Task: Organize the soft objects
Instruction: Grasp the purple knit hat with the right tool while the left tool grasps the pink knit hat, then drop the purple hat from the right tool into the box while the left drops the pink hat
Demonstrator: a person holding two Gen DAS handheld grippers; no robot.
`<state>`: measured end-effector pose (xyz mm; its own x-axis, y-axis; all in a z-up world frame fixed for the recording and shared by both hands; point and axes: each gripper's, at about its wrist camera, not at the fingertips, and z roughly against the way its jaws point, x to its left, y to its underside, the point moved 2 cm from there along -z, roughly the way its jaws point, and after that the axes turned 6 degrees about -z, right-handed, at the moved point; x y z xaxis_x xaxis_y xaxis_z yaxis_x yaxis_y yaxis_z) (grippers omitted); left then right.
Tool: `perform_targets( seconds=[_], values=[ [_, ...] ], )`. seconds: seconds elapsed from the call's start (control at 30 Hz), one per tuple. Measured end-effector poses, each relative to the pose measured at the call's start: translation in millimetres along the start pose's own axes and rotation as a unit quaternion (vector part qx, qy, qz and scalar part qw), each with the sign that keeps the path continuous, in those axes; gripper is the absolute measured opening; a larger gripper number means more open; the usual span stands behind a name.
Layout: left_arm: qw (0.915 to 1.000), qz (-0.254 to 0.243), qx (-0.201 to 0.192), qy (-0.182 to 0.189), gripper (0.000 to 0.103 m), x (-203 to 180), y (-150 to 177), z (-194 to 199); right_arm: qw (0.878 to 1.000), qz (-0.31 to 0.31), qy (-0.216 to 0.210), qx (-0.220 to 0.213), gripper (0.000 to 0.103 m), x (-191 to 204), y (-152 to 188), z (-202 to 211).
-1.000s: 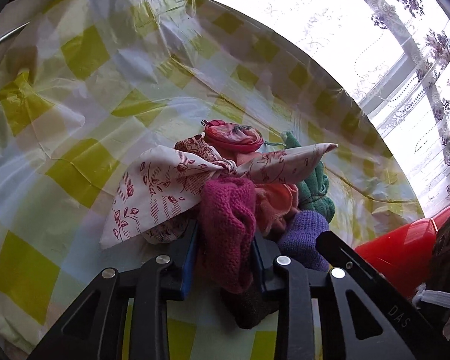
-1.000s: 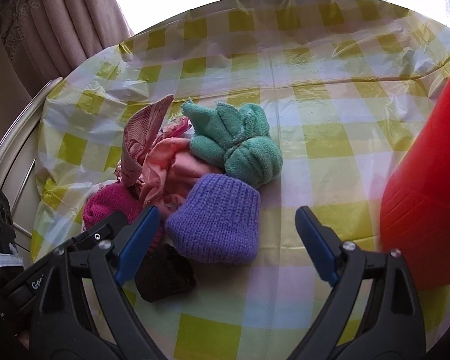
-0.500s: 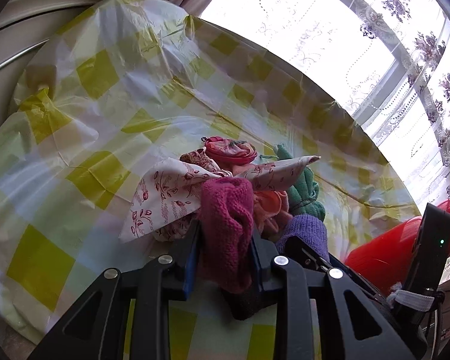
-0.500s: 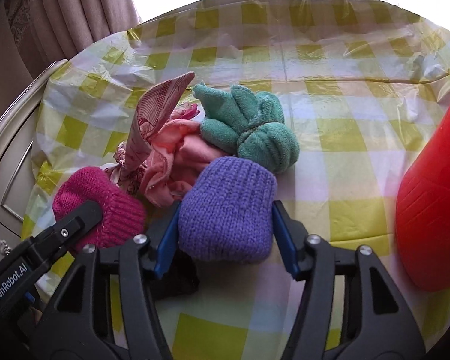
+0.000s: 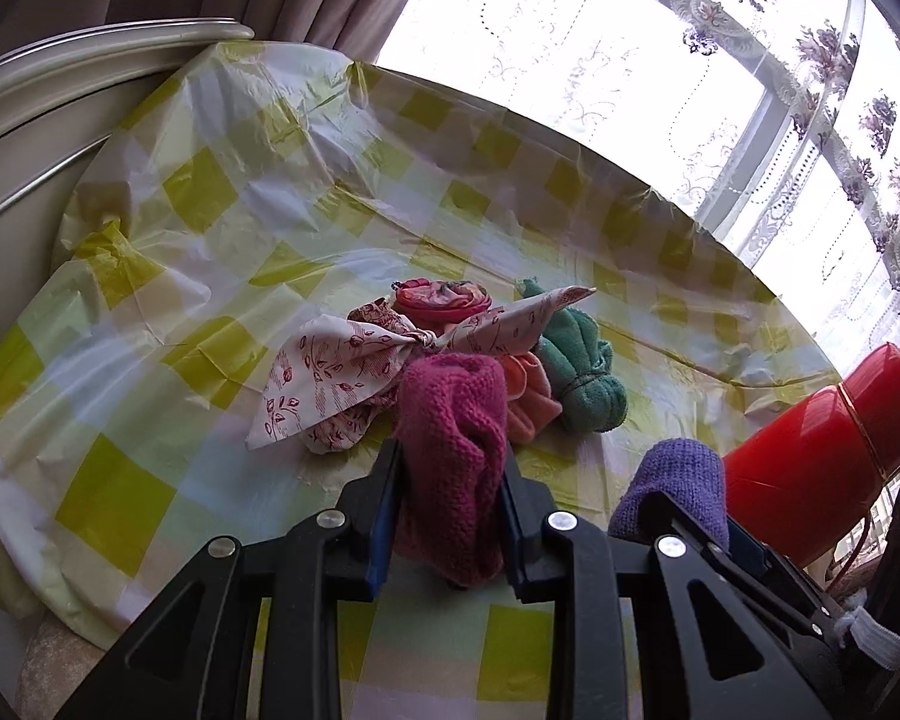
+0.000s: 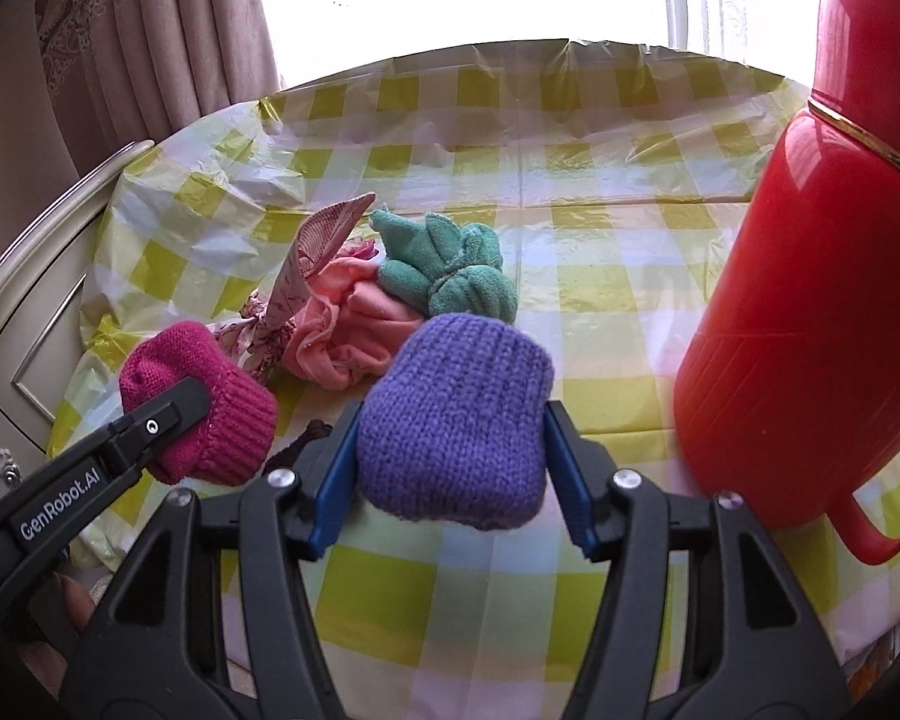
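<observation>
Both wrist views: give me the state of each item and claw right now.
Left claw: shut on magenta knit piece, lifted.
Right claw: shut on purple knit piece, lifted.
Green towel bundle: tied, on table.
Patterned cloth: knotted, on table.
Red thermos: upright.

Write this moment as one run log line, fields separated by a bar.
left gripper: shut on magenta knit piece | right gripper: shut on purple knit piece | remaining pile: green towel bundle
</observation>
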<state>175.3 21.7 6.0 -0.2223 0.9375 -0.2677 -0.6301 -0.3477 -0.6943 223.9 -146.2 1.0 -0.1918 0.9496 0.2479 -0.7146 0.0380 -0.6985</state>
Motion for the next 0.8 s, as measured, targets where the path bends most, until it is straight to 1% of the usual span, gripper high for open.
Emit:
perform_targets(
  seconds=[0.2,0.47,0.63,0.8],
  values=[
    [0.9998,-0.017,0.005,0.004,0.03,-16,10,13,1.0,-0.018,0.002,0.006,0.061,-19,8,17],
    [0.9992,-0.036,0.012,0.015,0.03,-35,23,28,1.0,-0.03,0.003,0.002,0.061,-39,19,45],
    [0.9981,-0.052,0.02,0.028,0.03,-51,32,35,0.999,-0.042,0.009,0.003,0.061,-56,27,64],
    [0.9957,-0.073,0.031,0.048,0.03,-73,44,40,0.998,-0.054,0.023,0.0,0.061,-80,36,85]
  ],
)
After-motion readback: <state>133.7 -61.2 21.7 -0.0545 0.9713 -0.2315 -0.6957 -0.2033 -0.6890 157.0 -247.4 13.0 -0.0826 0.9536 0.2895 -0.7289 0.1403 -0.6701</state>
